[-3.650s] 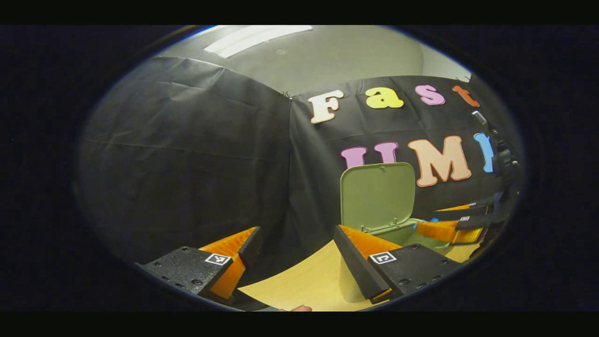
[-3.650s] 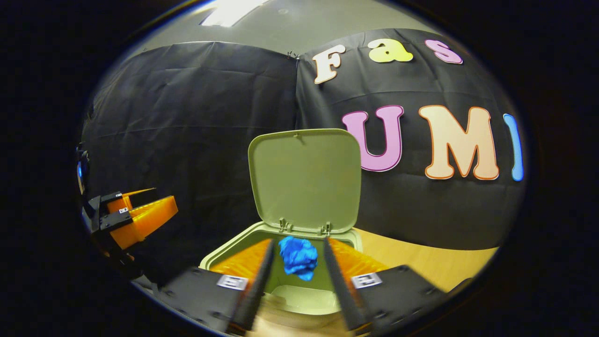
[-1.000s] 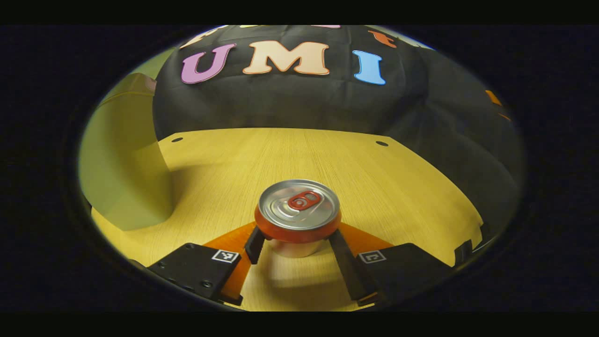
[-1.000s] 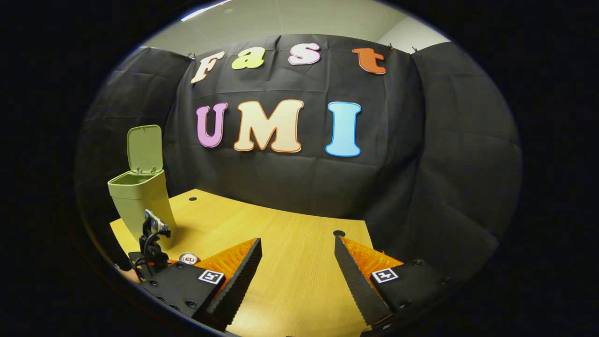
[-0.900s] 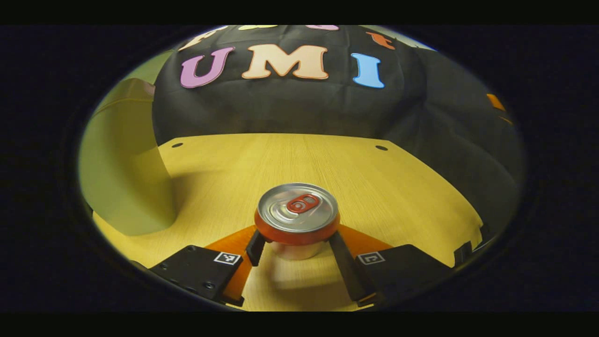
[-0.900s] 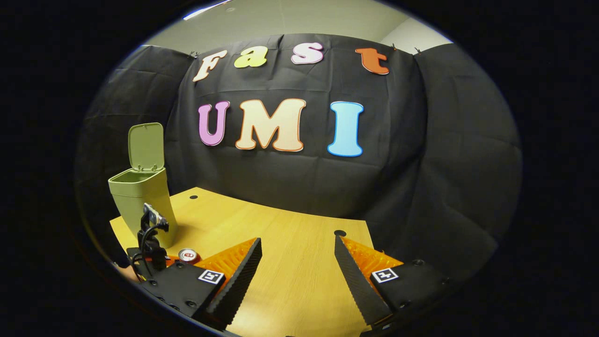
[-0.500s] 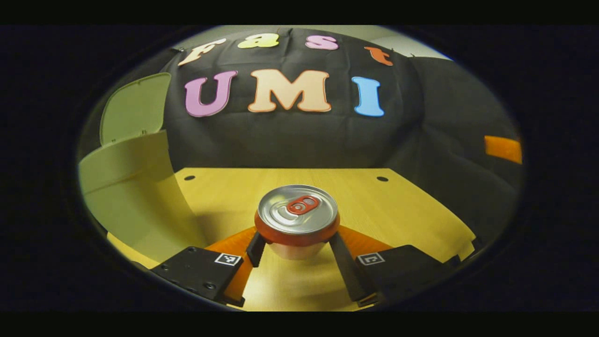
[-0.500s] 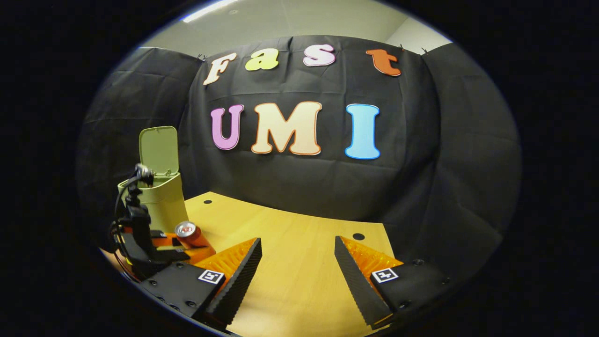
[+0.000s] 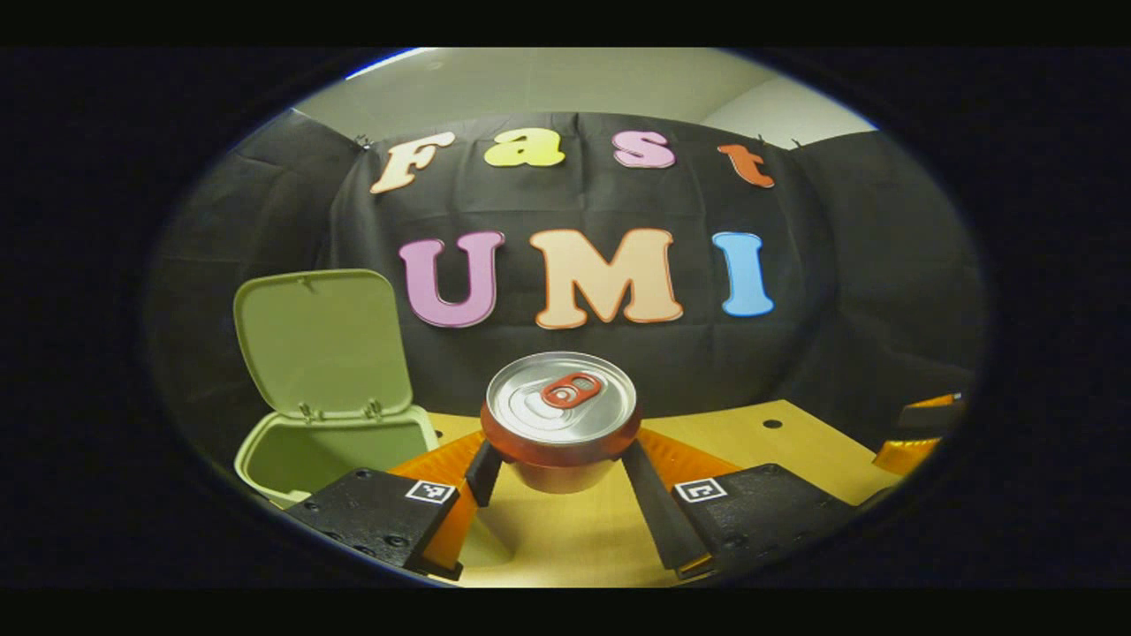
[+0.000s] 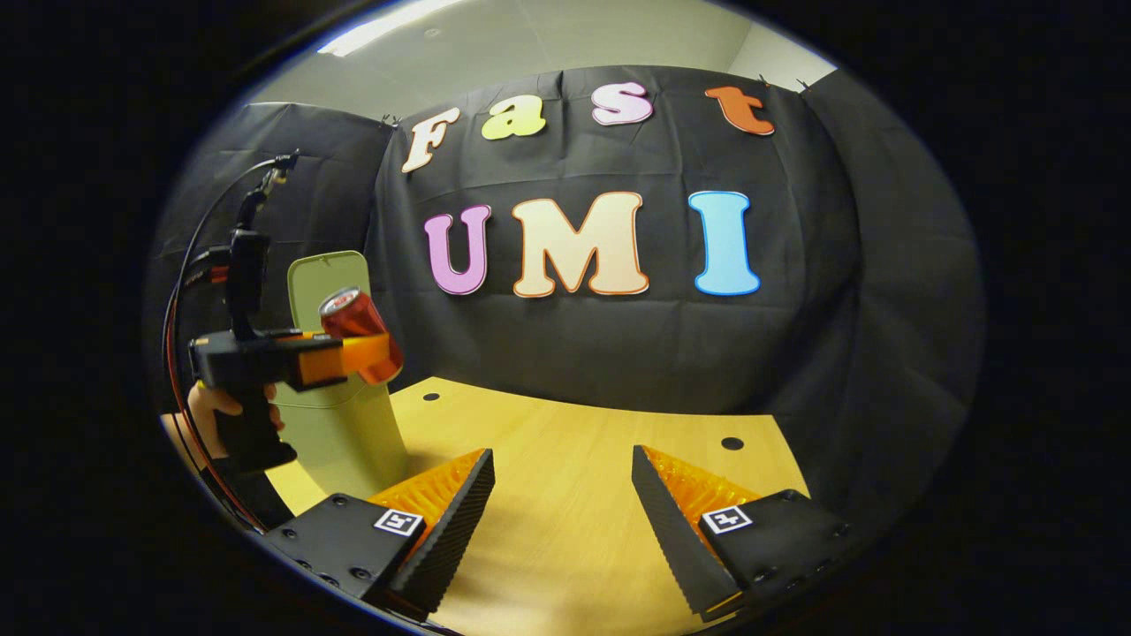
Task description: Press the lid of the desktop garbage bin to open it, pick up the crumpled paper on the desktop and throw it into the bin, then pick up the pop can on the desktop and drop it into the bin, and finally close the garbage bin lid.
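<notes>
Pinching the can (image 9: 560,415) from both sides, the left gripper (image 9: 558,473) holds it upright in the air above the table (image 9: 760,450). In the right gripper view the right gripper (image 10: 562,499) is spread wide with nothing between its fingers, low over the table. Farther off, to the left, the bin (image 9: 329,450) stands with its lid (image 9: 322,343) raised. In the right gripper view the can is in front of the lid, near the bin's mouth. A hand (image 10: 216,408) grips the left gripper's handle.

bin (image 10: 340,433) interior hidden, pop can (image 9: 560,424) base hidden
</notes>
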### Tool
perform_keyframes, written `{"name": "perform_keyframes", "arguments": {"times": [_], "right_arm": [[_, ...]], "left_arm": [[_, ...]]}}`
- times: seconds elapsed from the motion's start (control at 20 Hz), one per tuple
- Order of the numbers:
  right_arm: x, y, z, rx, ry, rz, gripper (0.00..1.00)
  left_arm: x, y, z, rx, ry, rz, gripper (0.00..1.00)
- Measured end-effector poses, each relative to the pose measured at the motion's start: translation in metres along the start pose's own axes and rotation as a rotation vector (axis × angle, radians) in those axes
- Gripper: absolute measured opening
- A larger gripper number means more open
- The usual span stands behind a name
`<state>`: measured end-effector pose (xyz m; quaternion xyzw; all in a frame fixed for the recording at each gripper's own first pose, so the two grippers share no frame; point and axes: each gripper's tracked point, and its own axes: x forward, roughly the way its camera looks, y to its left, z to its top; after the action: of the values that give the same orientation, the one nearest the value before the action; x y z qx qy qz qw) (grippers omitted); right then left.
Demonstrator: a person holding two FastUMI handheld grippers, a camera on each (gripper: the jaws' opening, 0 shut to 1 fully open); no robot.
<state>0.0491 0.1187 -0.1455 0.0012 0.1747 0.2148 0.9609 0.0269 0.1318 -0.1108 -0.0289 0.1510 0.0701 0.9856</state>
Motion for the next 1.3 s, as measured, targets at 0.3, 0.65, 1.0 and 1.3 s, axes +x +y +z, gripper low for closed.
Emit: {"name": "perform_keyframes", "arguments": {"times": [0.3,0.65,1.0,1.3], "right_arm": [[0.008,0.019,0.0,-0.004,0.005,0.037,0.98],[0.017,0.037,-0.01,-0.01,0.044,0.072,0.98],[0.025,0.049,-0.006,-0.048,0.056,0.081,1.0],[0.036,0.073,0.005,-0.016,0.034,0.046,0.99]], "left_arm": [[-0.008,0.077,0.02,0.011,-0.052,0.174,0.75],[-0.026,0.143,-0.022,-0.032,0.036,0.324,0.75],[-0.038,0.186,-0.028,-0.028,0.031,0.445,0.78],[-0.022,0.197,0.067,0.089,-0.135,0.403,0.89]]}}
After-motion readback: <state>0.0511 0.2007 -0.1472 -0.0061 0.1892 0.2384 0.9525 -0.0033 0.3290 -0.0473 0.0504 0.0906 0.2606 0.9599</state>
